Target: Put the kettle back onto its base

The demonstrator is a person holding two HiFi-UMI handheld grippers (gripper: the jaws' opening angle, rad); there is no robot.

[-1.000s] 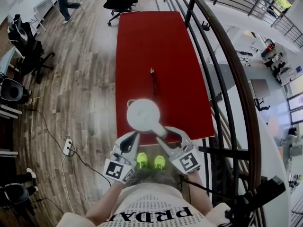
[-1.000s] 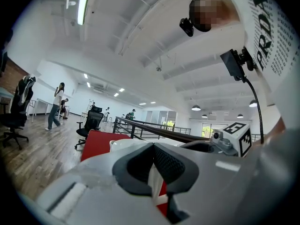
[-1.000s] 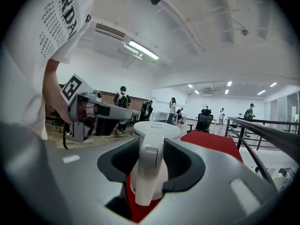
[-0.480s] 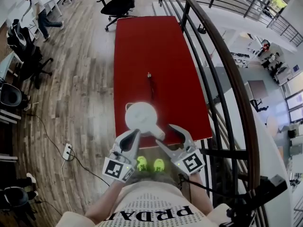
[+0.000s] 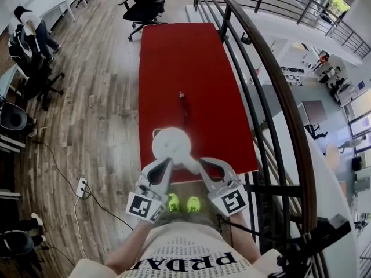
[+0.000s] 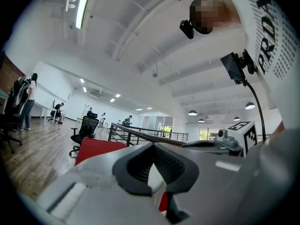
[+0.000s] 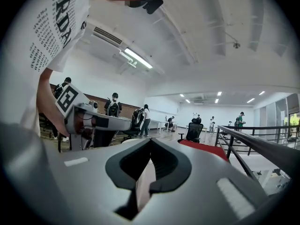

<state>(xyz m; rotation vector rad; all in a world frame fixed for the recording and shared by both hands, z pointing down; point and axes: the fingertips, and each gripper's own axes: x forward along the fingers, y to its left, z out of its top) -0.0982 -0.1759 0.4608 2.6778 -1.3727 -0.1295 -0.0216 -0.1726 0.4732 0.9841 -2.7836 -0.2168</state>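
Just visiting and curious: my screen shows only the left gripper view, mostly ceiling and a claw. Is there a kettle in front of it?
Observer: Yes. In the head view a white kettle stands at the near end of the red table, just ahead of the left claw.
Operator: And the other claw?
Observer: The right claw has just closed; its tips meet beside the kettle's handle, and I cannot tell whether they pinch it.
Operator: Anything else on the table?
Observer: A thin dark cord lies along the middle, beyond the kettle.
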